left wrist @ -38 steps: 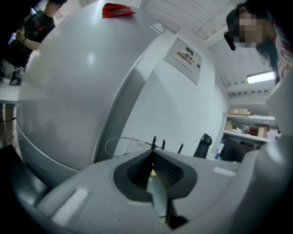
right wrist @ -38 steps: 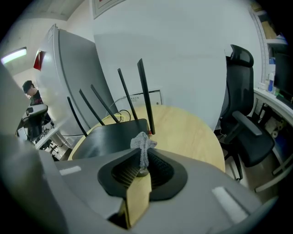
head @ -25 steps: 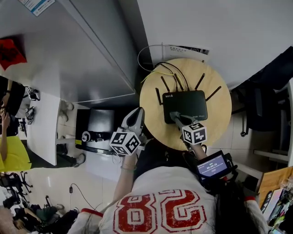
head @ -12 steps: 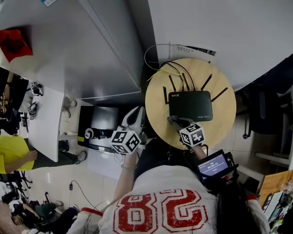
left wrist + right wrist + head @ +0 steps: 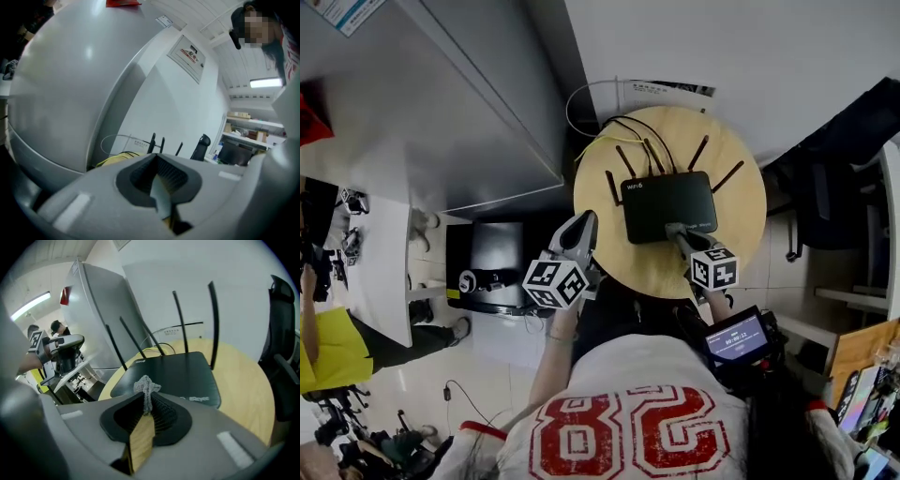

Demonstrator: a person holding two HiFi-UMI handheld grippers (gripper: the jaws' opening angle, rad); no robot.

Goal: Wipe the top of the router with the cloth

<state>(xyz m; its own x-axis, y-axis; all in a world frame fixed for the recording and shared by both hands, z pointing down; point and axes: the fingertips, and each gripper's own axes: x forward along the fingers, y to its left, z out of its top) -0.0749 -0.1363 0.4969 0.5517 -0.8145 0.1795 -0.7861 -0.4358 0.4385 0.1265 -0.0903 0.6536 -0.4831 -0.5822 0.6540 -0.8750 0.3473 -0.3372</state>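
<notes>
The right gripper [image 5: 146, 409] has its jaws closed on a small grey cloth [image 5: 146, 389], a crumpled tuft of which sticks up past the pads. In the head view this gripper [image 5: 679, 234] reaches forward from the person's right side, and its tip lies over the near right part of the black router [image 5: 666, 204]. The right gripper view shows the cloth hanging just above the near edge of the router [image 5: 173, 373]; whether it touches the flat top cannot be told.

The router sits a little left of the middle of a round wooden table [image 5: 741, 183], with thin black antennas [image 5: 213, 324] standing up along its far edge. Yellow and black cables [image 5: 623, 133] run off behind it toward the white wall [image 5: 750, 47].

The left gripper [image 5: 160, 187] has its jaws pressed together with nothing between them. In the head view it [image 5: 579, 230] is held beside the near left rim of the table, apart from the router, pointing toward a tall grey cabinet [image 5: 441, 103].

A dark office chair [image 5: 283, 352] stands to the right of the table. A small lit screen [image 5: 736, 337] is strapped at the person's right forearm
</notes>
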